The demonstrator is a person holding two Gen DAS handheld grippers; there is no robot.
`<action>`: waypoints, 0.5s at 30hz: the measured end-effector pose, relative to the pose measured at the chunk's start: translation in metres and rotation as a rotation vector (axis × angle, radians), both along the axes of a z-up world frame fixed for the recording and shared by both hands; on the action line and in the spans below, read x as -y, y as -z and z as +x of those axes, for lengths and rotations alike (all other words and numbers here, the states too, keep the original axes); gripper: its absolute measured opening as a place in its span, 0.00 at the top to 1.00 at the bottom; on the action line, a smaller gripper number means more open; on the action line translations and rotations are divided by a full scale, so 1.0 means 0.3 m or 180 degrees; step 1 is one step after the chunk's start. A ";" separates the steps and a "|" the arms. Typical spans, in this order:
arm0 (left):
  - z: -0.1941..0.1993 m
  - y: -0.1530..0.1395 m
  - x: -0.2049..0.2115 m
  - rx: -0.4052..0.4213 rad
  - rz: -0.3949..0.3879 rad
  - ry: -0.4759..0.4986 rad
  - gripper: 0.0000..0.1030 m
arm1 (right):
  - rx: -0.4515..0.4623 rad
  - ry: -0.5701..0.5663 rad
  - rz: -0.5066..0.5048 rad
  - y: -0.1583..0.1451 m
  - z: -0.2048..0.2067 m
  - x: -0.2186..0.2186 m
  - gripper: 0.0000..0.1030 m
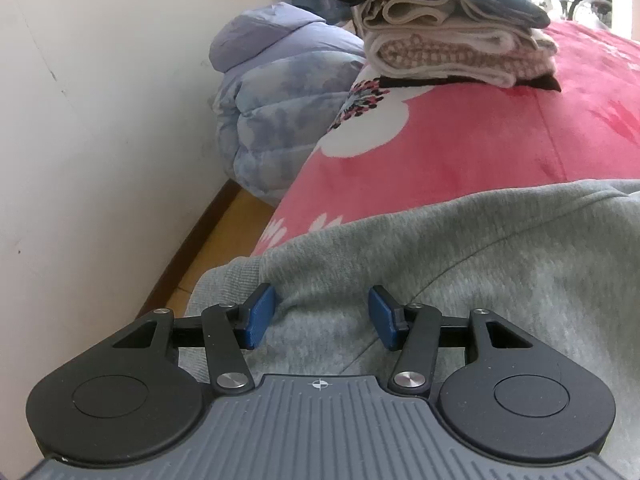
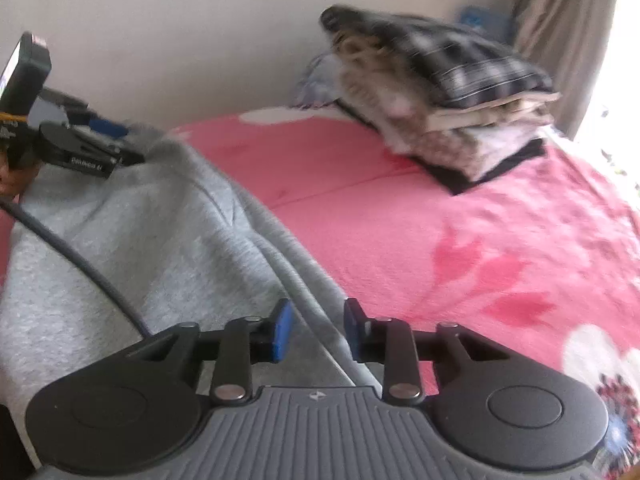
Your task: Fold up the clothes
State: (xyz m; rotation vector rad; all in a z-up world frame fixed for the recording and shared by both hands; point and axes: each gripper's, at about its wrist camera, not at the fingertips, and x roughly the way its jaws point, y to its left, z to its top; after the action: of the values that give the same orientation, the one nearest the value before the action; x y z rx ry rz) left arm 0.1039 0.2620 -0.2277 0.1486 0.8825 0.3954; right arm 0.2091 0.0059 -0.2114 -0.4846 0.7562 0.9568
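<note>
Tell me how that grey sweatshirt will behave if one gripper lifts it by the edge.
The grey sweatshirt will probably sag and trail: it already lies in soft folds on the pink floral blanket. Its thick fleecy knit suggests some weight, so a single pinch may stretch it. The matte, fuzzy surface likely grips the blue pads rather than slipping.

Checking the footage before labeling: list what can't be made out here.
- Folded stack, right wrist view: motion-blurred, garments indistinct.
- Grey sweatshirt, both views: claw bodies hide its near part; frame edges crop the rest.
- Left claw, right wrist view: small, blurred; jaw gap unreadable.
</note>
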 end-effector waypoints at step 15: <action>0.005 0.012 0.010 0.0009 0.0056 -0.0073 0.49 | 0.0467 -0.0333 -0.0347 0.039 -0.098 -0.082 0.95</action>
State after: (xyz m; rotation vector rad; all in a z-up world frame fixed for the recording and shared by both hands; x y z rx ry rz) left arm 0.1054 0.2590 -0.2314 0.1542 0.8787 0.4247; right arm 0.1798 0.0305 -0.2230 -0.6878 0.6572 0.9690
